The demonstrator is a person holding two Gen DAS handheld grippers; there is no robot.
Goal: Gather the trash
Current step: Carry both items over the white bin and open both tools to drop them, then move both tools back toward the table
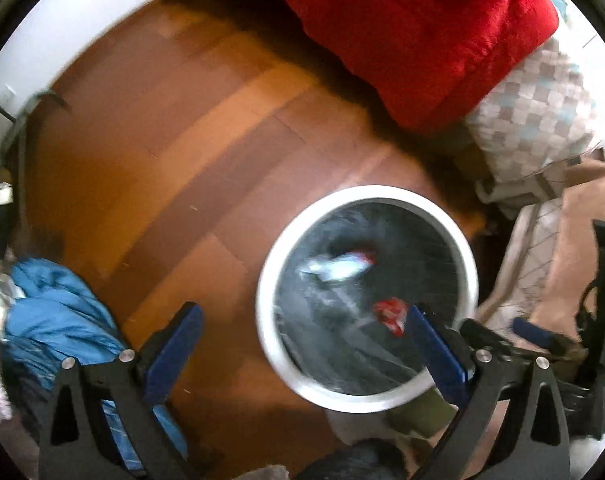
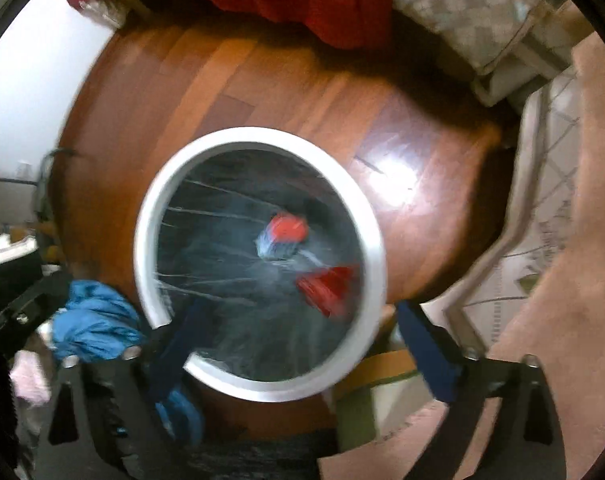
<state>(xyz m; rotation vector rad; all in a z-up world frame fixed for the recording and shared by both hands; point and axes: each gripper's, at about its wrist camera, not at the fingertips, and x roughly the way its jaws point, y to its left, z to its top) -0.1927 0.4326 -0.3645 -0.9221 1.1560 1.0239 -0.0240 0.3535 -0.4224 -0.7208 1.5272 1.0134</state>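
Note:
A round white-rimmed trash bin [image 1: 468, 256] with a dark liner stands on the wooden floor; it also shows in the right wrist view [image 2: 372, 240]. Inside lie a crumpled bottle with a red cap [image 1: 338, 266] [image 2: 282, 236] and a red wrapper [image 1: 390, 314] [image 2: 328, 286]. My left gripper [image 1: 302, 320] is open and empty, above the bin's left edge. My right gripper [image 2: 298, 316] is open and empty, above the bin's near rim. The right gripper's fingers [image 1: 530, 328] show at the bin's right in the left wrist view.
A red blanket [image 1: 414, 24] hangs off a bed with a checked sheet [image 1: 538, 112] at the back. A blue garment [image 1: 58, 316] [image 2: 94, 324] lies at the left. A pink rug [image 2: 562, 280] and patterned mat [image 2: 534, 208] are at the right.

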